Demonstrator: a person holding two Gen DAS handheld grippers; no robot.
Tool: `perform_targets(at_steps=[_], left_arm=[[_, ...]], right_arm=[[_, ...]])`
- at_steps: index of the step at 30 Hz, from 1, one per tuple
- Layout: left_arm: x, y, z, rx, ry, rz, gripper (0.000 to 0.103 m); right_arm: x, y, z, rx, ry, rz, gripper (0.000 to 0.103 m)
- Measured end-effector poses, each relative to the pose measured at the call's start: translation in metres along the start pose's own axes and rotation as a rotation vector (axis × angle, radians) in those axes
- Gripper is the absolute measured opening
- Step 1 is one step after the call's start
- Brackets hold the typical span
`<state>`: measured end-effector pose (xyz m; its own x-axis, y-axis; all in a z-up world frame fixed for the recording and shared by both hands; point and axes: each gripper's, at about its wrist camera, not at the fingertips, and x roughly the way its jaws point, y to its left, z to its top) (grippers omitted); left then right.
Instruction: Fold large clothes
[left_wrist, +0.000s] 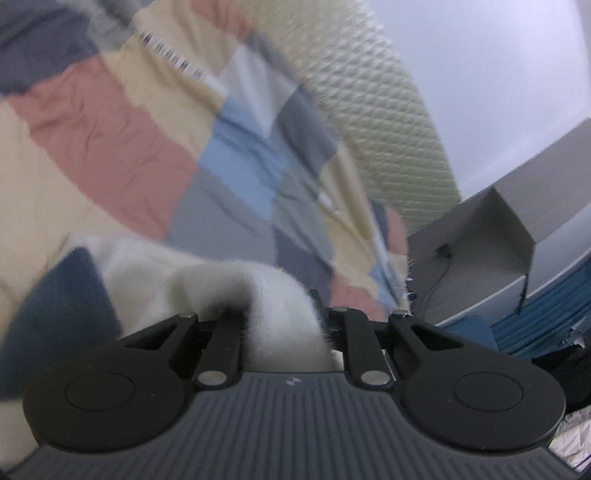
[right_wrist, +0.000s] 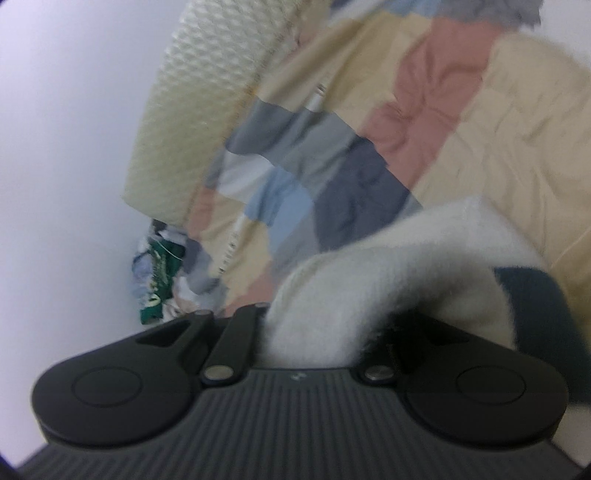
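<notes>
Left hand-held gripper (left_wrist: 284, 325) clamped shut, right hand-held gripper (right_wrist: 314, 328) clamped shut

Both black grippers (left_wrist: 284, 325) (right_wrist: 314, 325) have ribbed grey bodies, silver pivot screws.

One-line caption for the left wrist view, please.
Left hand-held gripper shut on a fluffy white garment above a patchwork quilt.

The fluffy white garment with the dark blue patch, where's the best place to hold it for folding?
Along its edge, one point per hand, approached from the near side. The fluffy white garment is limp, so two spread edge grips keep it taut. Both the left tongs and right tongs are already shut on its edge.
</notes>
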<state>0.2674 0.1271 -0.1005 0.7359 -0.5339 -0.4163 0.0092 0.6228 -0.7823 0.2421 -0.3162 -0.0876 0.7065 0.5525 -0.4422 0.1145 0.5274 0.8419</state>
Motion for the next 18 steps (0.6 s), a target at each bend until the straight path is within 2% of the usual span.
perform_targets(at_steps=[4, 10, 12, 13, 14, 15, 16, 17, 18], left_arm=[[0.033, 0.026, 0.009, -0.019, 0.011, 0.041, 0.017], [0.055, 0.048, 0.011, -0.03, 0.036, 0.072, 0.017], [0.053, 0.041, 0.007, 0.027, 0.034, 0.07, 0.018], [0.05, 0.036, 0.006, 0.047, 0.031, 0.059, 0.023], [0.046, 0.033, 0.005, 0.054, 0.026, 0.043, 0.036], [0.042, 0.03, 0.004, 0.056, 0.02, 0.02, 0.044], [0.037, 0.026, 0.004, 0.054, 0.018, -0.004, 0.059], [0.033, 0.022, 0.003, 0.056, 0.019, -0.02, 0.067], [0.028, 0.015, 0.001, 0.064, 0.02, -0.034, 0.068]], right_arm=[[0.036, -0.028, 0.007, 0.034, 0.035, -0.025, 0.017], [0.067, -0.047, 0.013, 0.059, 0.06, -0.029, 0.017], [0.067, -0.045, 0.013, 0.046, 0.062, -0.025, 0.017], [0.066, -0.043, 0.013, 0.029, 0.062, -0.021, 0.018], [0.064, -0.04, 0.012, 0.01, 0.061, -0.016, 0.02], [0.061, -0.038, 0.011, -0.002, 0.06, -0.012, 0.022], [0.057, -0.034, 0.01, -0.016, 0.058, 0.0, 0.029], [0.052, -0.03, 0.009, -0.027, 0.056, 0.016, 0.042], [0.047, -0.026, 0.007, -0.037, 0.053, 0.037, 0.05]])
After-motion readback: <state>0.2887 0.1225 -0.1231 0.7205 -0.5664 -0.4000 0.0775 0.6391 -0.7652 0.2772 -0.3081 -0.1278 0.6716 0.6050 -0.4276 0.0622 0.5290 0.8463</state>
